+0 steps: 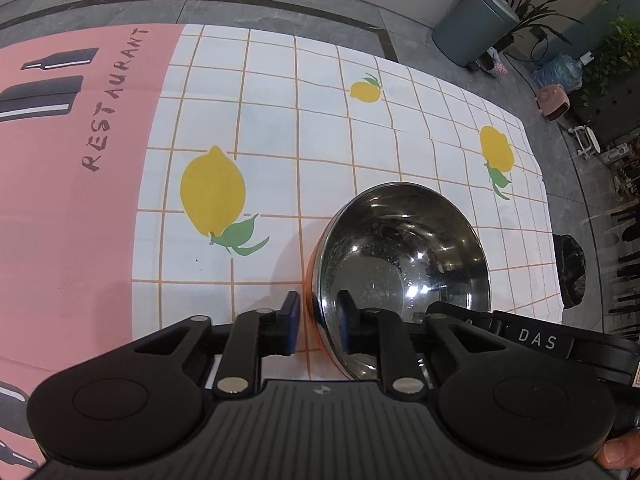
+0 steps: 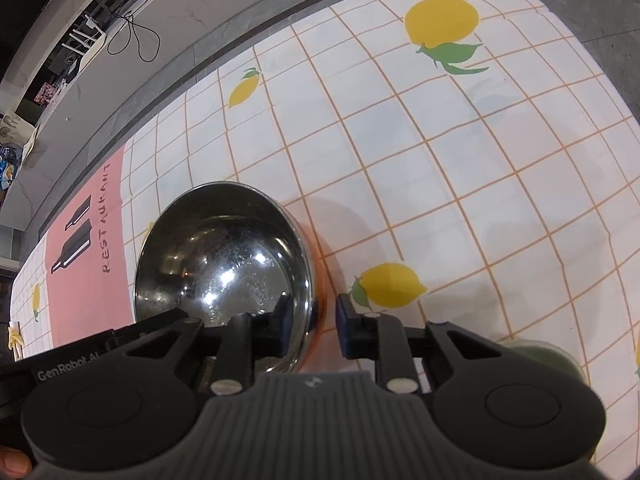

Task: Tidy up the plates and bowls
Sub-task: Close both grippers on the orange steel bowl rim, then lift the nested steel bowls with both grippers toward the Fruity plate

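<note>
1. One bowl (image 1: 404,248) is in view: steel inside, orange outside, upright and empty, with its mouth up.
2. It stands on the tabletop (image 1: 280,120), on the checked, lemon-printed part of the cloth. It is well in from the far edge and off the pink "RESTAURANT" panel (image 1: 60,168).
3. Two tongs are at work, both at this one bowl and on opposite sides of it.
4. The left tongs (image 1: 320,316) straddle the bowl's left rim, with one finger outside against the orange wall and the other inside the steel hollow.
5. The right tongs (image 2: 314,316) straddle the opposite rim in the same way, with one finger inside and one outside.
6. Both pairs are drawn narrow around the rim. A thin gap seems to show by each outer pad, so I cannot tell whether either pair is clenched on the bowl or only enclosing it.
7. Each view catches the body of the other tongs reaching in from the side, low across the bowl.
8. One green round thing (image 2: 548,356) sits near the right tongs, mostly hidden behind them, so what it is cannot be made out.
9. A fingertip of the person (image 1: 616,456) shows at the corner of each view.
</note>
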The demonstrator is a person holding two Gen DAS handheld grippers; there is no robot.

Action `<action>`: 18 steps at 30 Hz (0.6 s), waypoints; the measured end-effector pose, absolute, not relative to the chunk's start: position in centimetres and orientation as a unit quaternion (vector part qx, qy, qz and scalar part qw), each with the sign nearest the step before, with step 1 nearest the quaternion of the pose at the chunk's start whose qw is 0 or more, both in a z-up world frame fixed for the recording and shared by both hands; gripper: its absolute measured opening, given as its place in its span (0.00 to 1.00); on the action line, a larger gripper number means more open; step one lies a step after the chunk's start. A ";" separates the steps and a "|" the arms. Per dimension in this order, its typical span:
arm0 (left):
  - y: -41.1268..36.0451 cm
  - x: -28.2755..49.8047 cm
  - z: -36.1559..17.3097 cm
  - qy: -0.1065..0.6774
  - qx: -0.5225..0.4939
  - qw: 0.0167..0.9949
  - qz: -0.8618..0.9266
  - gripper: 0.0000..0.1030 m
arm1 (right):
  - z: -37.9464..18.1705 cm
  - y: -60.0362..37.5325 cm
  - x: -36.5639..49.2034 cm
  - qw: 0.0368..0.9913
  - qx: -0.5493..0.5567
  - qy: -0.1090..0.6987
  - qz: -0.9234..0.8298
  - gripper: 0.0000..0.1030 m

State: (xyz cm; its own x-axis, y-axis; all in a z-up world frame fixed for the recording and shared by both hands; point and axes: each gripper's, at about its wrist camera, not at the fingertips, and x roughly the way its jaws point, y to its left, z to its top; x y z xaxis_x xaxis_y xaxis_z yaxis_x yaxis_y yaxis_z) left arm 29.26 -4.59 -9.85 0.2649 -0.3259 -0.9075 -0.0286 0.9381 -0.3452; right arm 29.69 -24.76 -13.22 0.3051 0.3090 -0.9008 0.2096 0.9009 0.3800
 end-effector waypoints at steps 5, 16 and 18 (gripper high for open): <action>-4.8 29.3 -9.9 0.598 -0.142 0.784 -0.090 0.12 | -13.7 -24.8 29.8 0.771 0.230 0.593 0.033 0.12; -5.0 28.3 -8.7 0.598 -0.129 0.786 -0.086 0.11 | -12.8 -24.7 29.1 0.771 0.230 0.592 0.033 0.11; -5.0 27.8 -8.2 0.597 -0.128 0.787 -0.085 0.11 | -12.3 -24.6 28.8 0.773 0.229 0.591 0.035 0.11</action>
State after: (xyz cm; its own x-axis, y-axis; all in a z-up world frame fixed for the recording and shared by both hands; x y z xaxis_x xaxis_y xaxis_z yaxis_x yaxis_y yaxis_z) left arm 27.83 -4.98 -8.20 0.2722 -0.2863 -0.9187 -0.0189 0.9529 -0.3026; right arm 28.77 -24.64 -12.33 0.2989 0.3240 -0.8976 0.2165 0.8931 0.3944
